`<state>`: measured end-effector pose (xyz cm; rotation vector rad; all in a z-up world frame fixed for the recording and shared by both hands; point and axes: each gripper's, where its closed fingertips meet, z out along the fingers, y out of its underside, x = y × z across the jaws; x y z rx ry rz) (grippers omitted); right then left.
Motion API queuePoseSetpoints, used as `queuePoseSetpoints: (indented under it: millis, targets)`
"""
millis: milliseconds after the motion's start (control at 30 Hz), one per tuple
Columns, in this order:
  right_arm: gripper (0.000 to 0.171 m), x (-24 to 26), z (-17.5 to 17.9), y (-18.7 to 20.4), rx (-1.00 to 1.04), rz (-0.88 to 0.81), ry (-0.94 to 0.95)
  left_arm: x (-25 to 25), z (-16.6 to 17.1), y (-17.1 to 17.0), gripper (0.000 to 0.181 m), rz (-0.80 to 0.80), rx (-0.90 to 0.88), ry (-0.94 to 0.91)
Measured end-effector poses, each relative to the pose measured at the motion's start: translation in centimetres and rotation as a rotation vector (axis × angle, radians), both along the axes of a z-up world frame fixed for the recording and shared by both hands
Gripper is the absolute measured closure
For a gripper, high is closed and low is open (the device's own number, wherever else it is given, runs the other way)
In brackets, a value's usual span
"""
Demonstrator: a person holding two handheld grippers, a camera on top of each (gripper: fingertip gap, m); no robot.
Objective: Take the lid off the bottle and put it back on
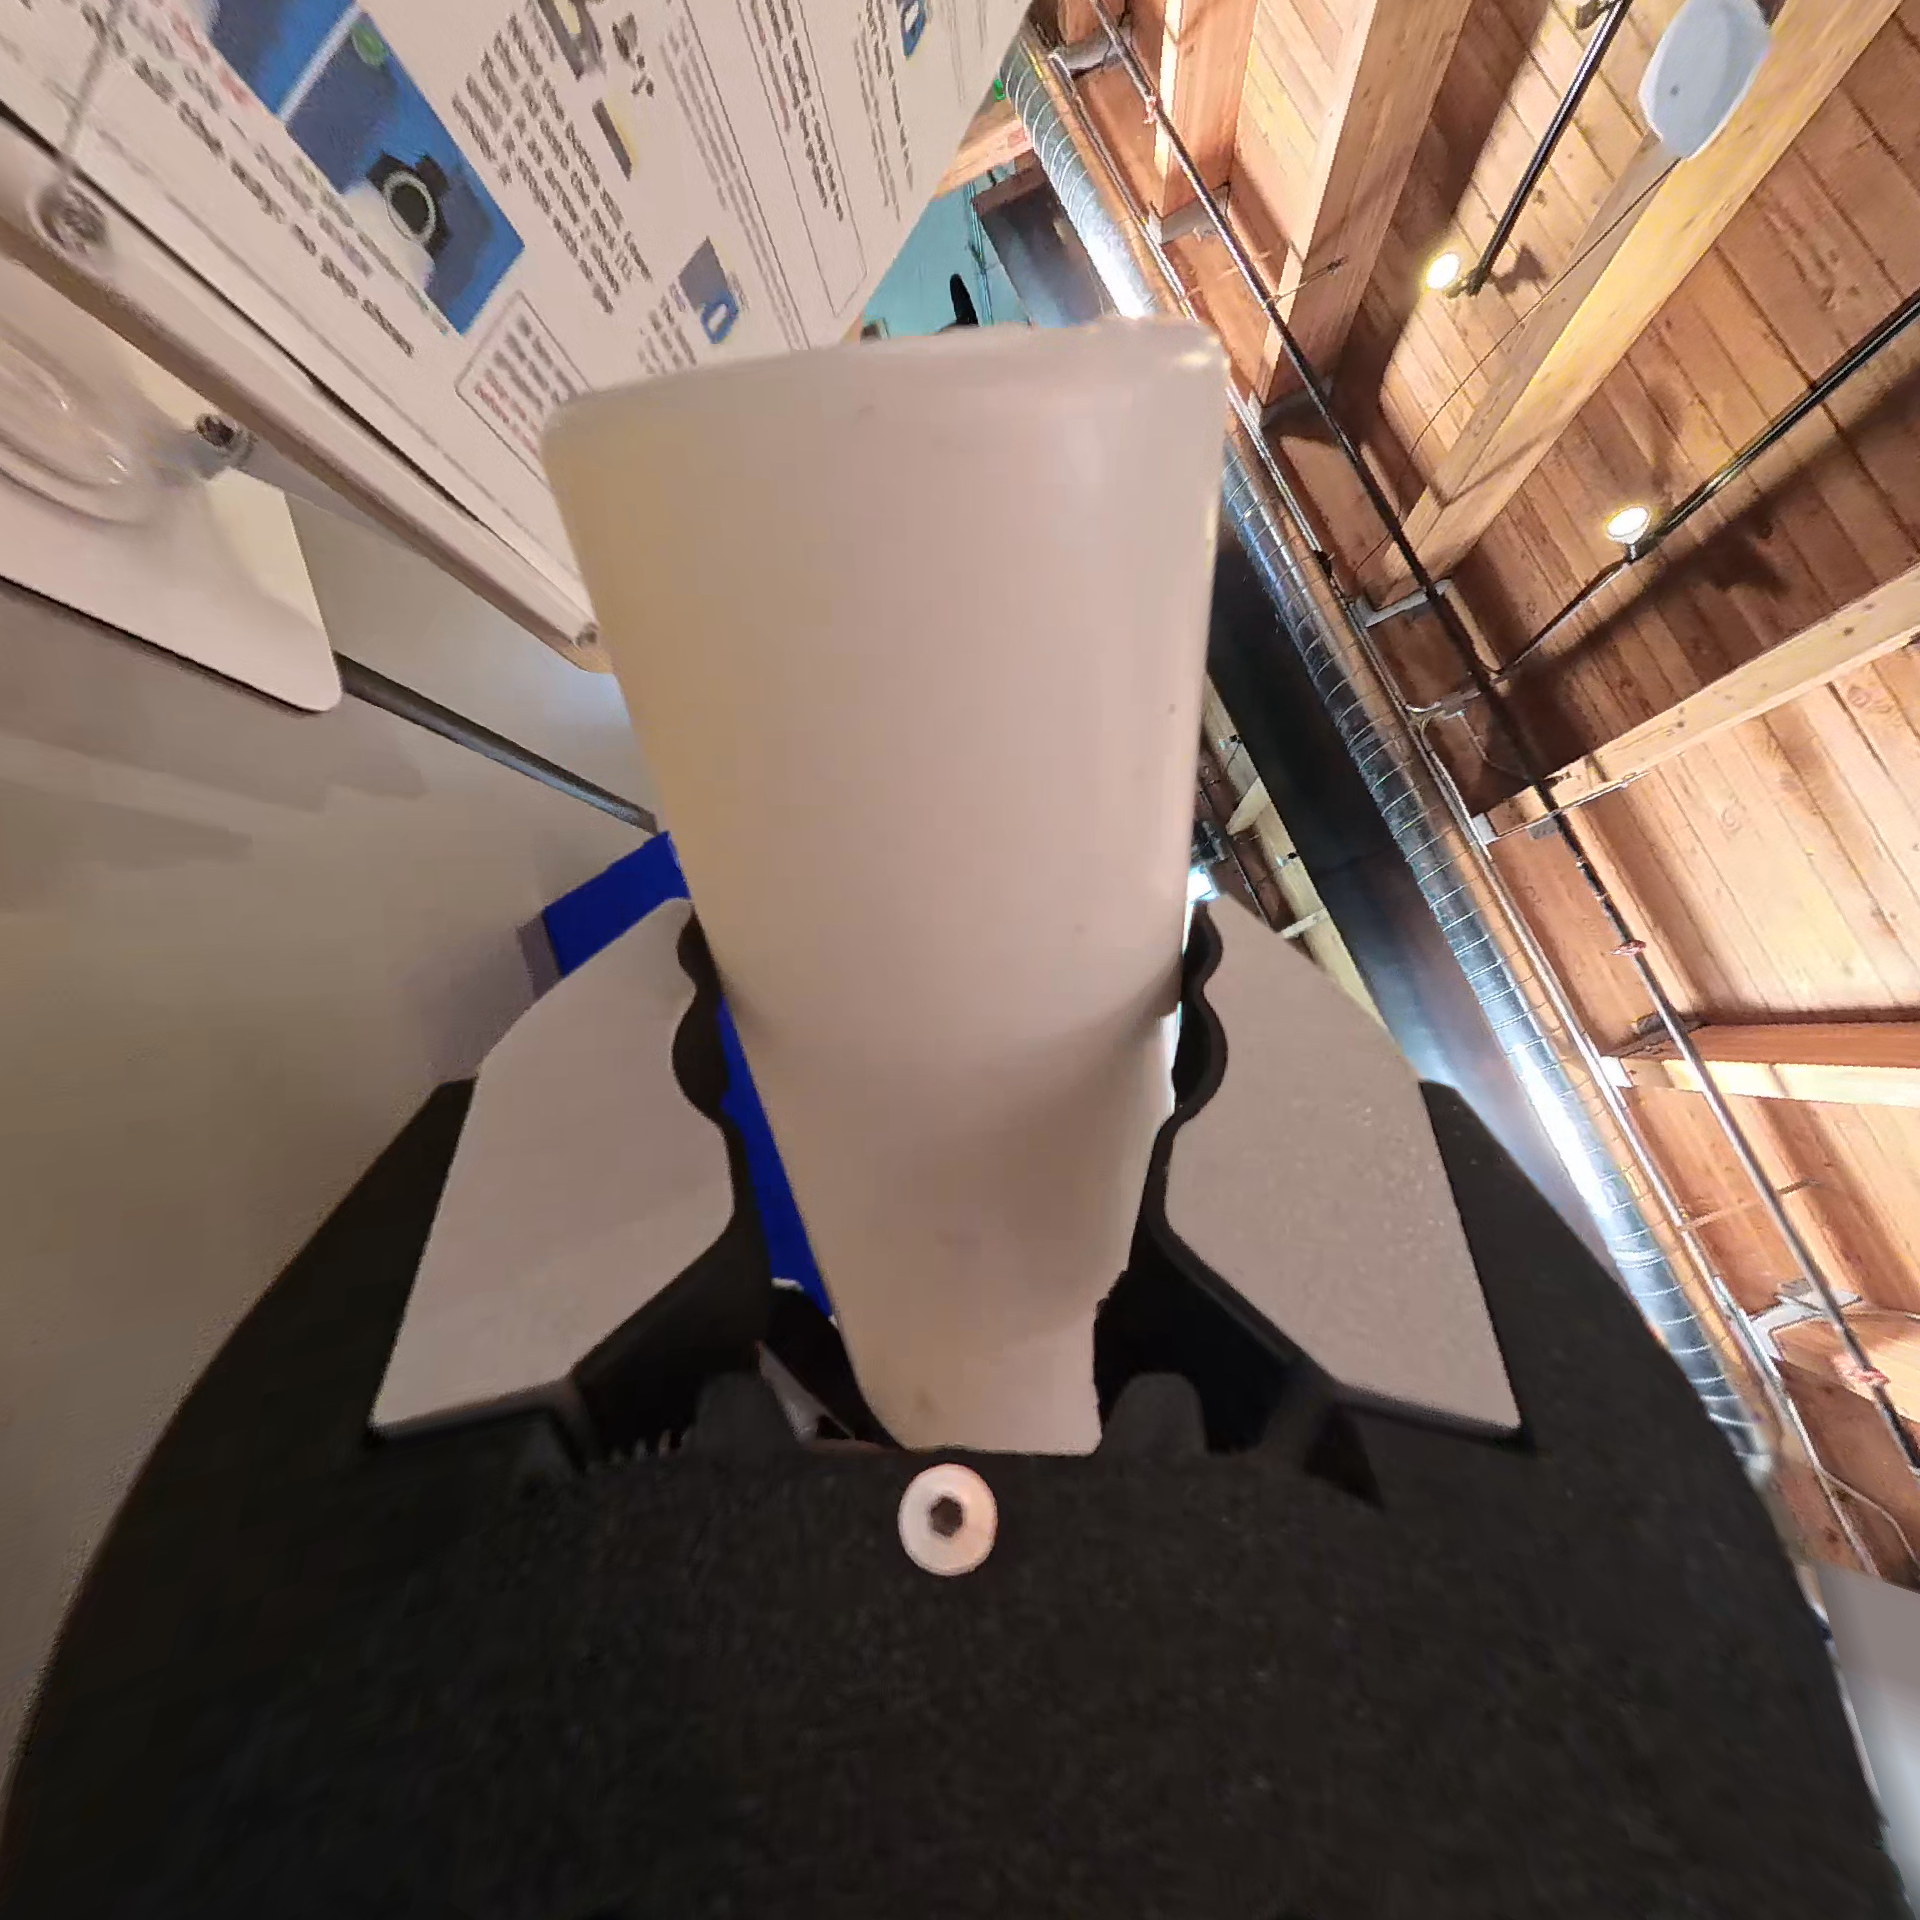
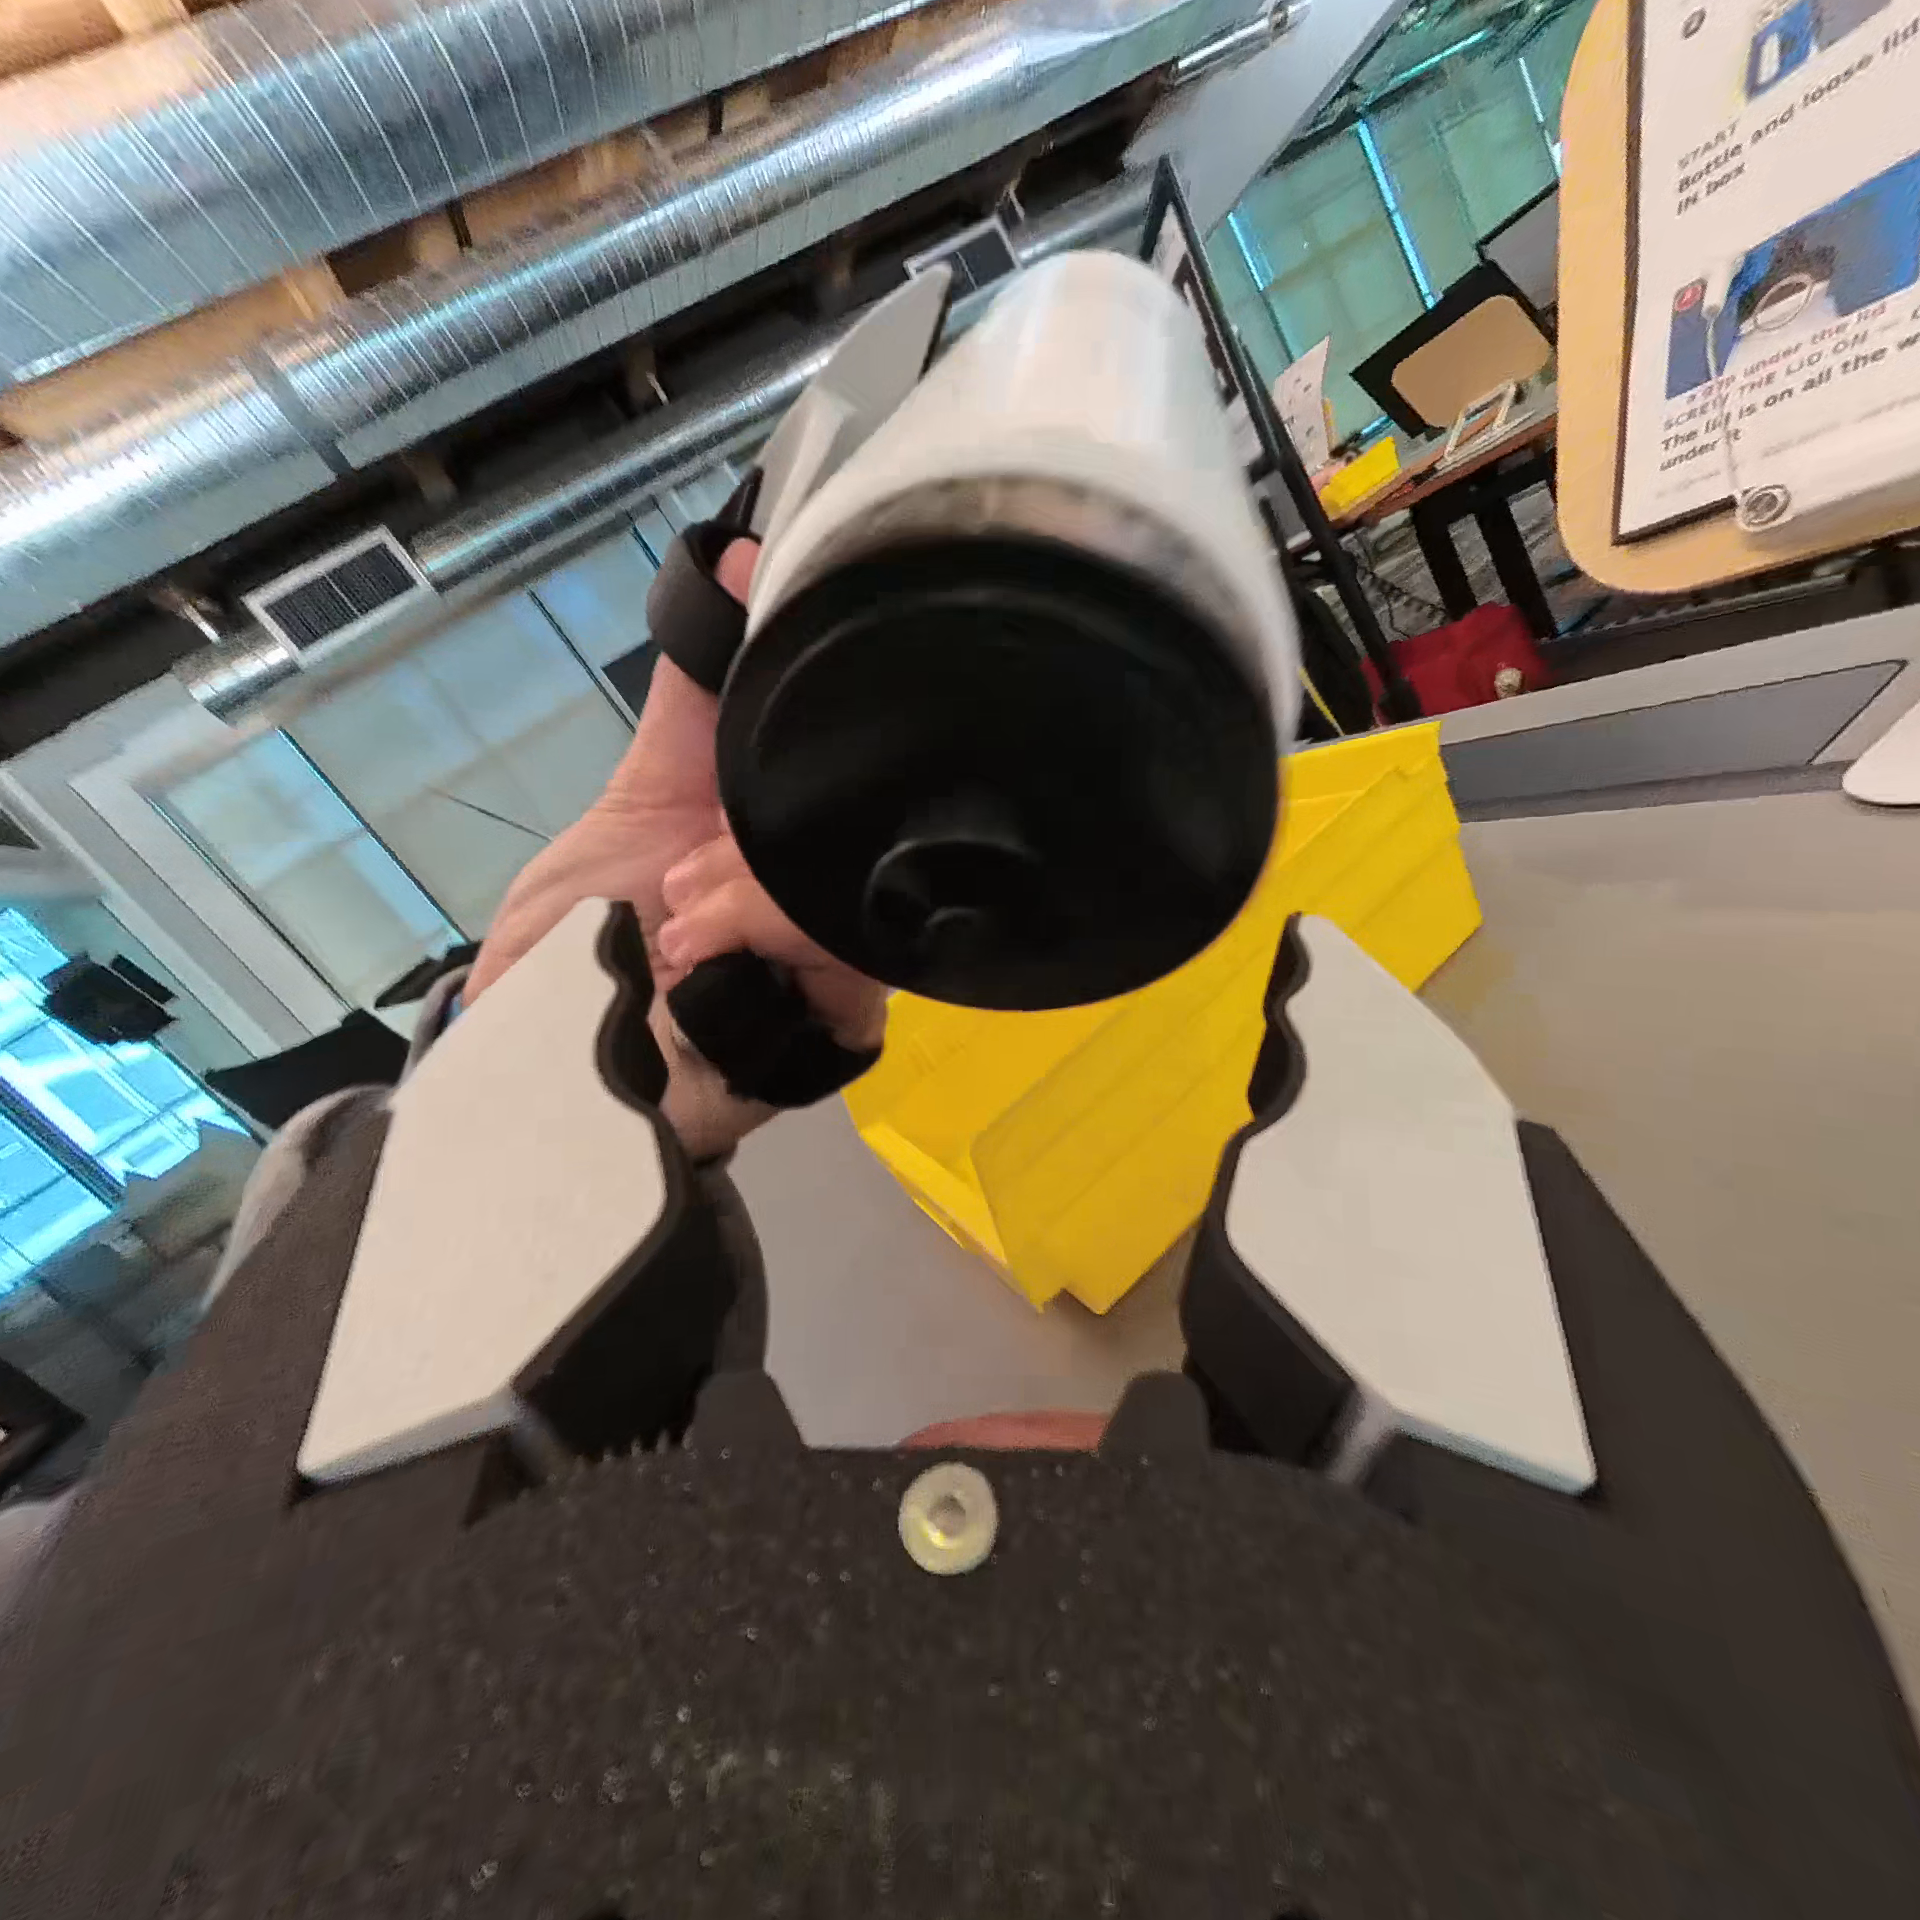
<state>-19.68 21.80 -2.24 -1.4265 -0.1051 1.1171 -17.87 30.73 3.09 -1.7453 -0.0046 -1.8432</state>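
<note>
My left gripper is shut on the body of a white bottle, which runs forward between its fingers and is held up in the air. In the right wrist view the same bottle points its end at the camera, with the black lid on it. A finger of the left gripper lies along the bottle's left side, and a hand holds that gripper. My right gripper is open and empty, its fingertips on either side of the lid's lower edge, a little short of it.
A yellow bin stands on the grey table under the bottle. A board with an instruction sheet stands at the far right; it also shows in the left wrist view. Metal ducts run overhead.
</note>
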Motion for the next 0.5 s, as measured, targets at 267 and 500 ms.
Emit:
queuePoseSetpoints:
  millis: [267,500]
  targets:
    - [0.074,6.3,1.8,1.2,0.070,-0.197,0.141,3.1,-2.1,-3.2,0.097,-0.074,-0.058,-0.068]
    - [0.074,10.2,3.4,1.3,0.131,-0.229,0.290,4.0,-3.1,-6.4,0.098,-0.132,-0.041,-0.155]
